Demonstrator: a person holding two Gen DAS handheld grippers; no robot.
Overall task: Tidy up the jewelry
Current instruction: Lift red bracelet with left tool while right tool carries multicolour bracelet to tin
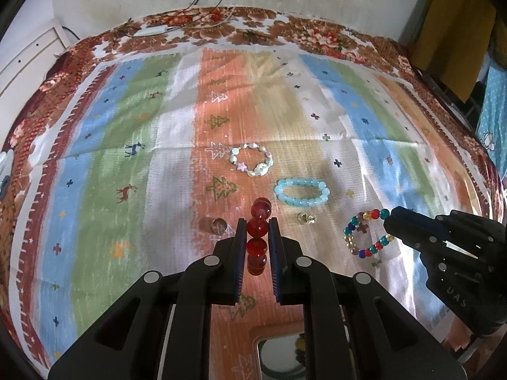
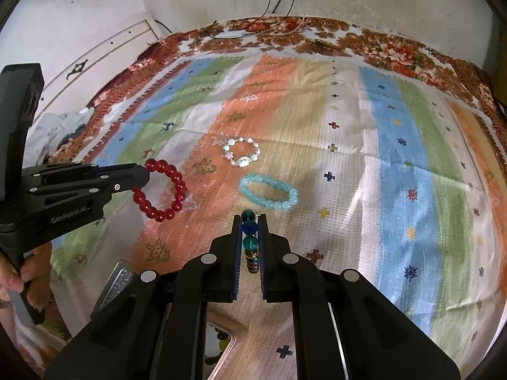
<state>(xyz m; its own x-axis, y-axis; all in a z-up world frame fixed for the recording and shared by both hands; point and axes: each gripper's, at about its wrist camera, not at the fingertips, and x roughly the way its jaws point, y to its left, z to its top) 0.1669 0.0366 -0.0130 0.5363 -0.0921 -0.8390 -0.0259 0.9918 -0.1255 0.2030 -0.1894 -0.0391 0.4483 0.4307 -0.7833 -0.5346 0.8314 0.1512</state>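
Note:
My left gripper [image 1: 257,226] is shut on a red bead bracelet [image 1: 257,237], held above the striped cloth; in the right wrist view that red bracelet [image 2: 164,190] hangs as a ring from the left gripper [image 2: 144,175]. My right gripper [image 2: 250,221] is shut on a multicoloured bead bracelet [image 2: 251,243]; in the left wrist view the multicoloured bracelet [image 1: 367,232] dangles from the right gripper [image 1: 391,221]. A pale shell-and-star bracelet [image 1: 252,160] and a light blue bead bracelet [image 1: 300,192] lie on the cloth. Two small rings [image 1: 218,224] [image 1: 305,218] lie nearer.
A mirrored tray or box [image 1: 279,353] with a pink rim sits below the grippers at the near edge; its mirror [image 2: 218,345] shows beads. A silver object [image 2: 115,285] lies beside it. Cables [image 1: 202,22] run along the far edge by the wall. A hand [image 2: 28,272] holds the left tool.

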